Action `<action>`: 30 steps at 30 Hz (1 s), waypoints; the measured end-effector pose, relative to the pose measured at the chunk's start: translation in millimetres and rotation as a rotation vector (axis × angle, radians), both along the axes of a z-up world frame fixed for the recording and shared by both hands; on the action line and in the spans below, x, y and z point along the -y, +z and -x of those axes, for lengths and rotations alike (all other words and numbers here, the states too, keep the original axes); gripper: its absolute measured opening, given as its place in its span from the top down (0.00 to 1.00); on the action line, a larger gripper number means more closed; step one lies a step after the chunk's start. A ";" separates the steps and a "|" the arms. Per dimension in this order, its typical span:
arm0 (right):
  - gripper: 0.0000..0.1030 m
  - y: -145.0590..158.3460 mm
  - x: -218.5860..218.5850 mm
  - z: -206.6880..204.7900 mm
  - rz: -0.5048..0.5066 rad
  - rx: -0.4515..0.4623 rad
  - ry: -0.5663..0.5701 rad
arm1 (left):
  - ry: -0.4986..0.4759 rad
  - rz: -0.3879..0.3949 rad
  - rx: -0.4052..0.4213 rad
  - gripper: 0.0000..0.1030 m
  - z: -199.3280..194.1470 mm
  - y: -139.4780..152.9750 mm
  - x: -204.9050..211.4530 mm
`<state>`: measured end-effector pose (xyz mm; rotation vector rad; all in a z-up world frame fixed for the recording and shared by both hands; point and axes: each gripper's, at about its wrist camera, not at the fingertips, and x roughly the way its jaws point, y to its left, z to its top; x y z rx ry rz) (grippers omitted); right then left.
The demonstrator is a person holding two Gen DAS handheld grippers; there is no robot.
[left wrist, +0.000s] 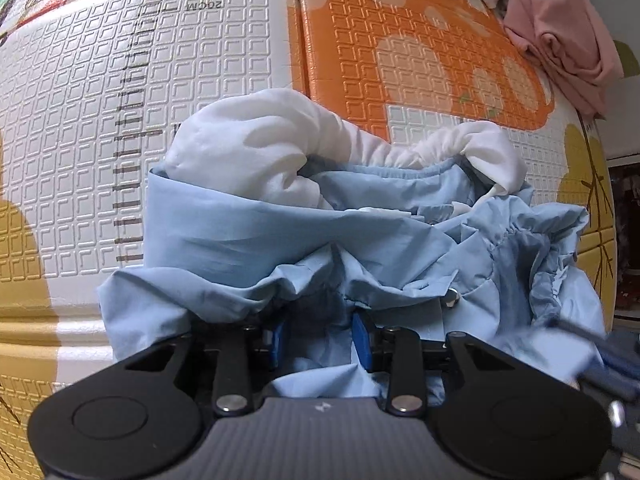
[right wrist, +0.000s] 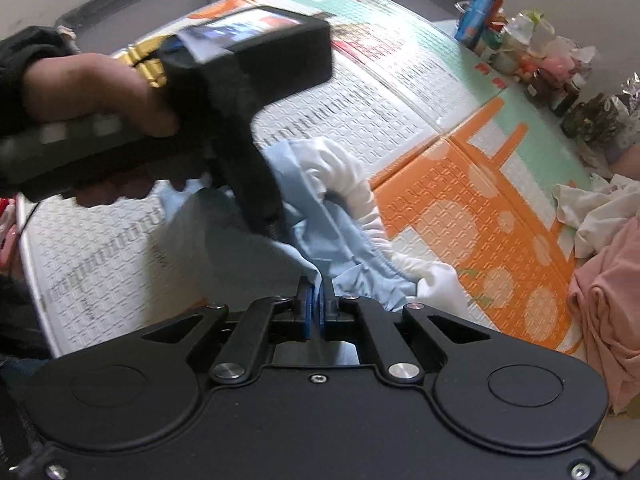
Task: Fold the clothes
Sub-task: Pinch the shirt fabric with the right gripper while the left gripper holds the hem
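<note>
A light blue jacket (left wrist: pixel 280 232) with a white lining (left wrist: pixel 256 140) lies bunched on the patterned foam mat (left wrist: pixel 120 120). Its near edge drapes over my left gripper (left wrist: pixel 319 332), which is open: the blue pads (left wrist: pixel 362 340) stand well apart, with loose cloth hanging between them and the fingertips hidden under the fabric. In the right wrist view my right gripper (right wrist: pixel 318 300) is shut on a fold of the jacket (right wrist: pixel 340 248) at its near edge. The left gripper (right wrist: pixel 248 120), held by a hand (right wrist: pixel 92 92), reaches into the jacket from the upper left, blurred.
A pink garment (right wrist: pixel 608 300) and a white one (right wrist: pixel 592 216) lie piled at the mat's right side; the pink garment (left wrist: pixel 560 32) also shows at upper right. Cans, bottles and packets (right wrist: pixel 540 52) line the far wall. White and orange mat (right wrist: pixel 440 200) surrounds the jacket.
</note>
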<state>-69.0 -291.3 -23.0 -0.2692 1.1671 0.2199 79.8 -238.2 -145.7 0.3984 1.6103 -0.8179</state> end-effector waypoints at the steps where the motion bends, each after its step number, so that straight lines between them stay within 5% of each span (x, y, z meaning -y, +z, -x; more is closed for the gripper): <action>1: 0.98 -4.6 1.1 -4.0 0.003 -0.003 -0.006 | 0.005 0.002 -0.003 0.64 -0.9 0.2 -0.1; 12: 0.98 -56.2 14.6 -32.2 -0.022 -0.048 -0.075 | 0.029 0.028 0.076 0.64 -7.9 31.4 -11.9; 22: 0.98 -79.9 30.2 -47.8 -0.059 -0.091 -0.134 | 0.015 0.144 0.208 0.58 -0.3 99.7 -37.4; 30: 0.98 -91.3 41.6 -52.2 -0.119 -0.135 -0.178 | -0.035 0.171 0.256 0.56 17.7 103.9 -43.5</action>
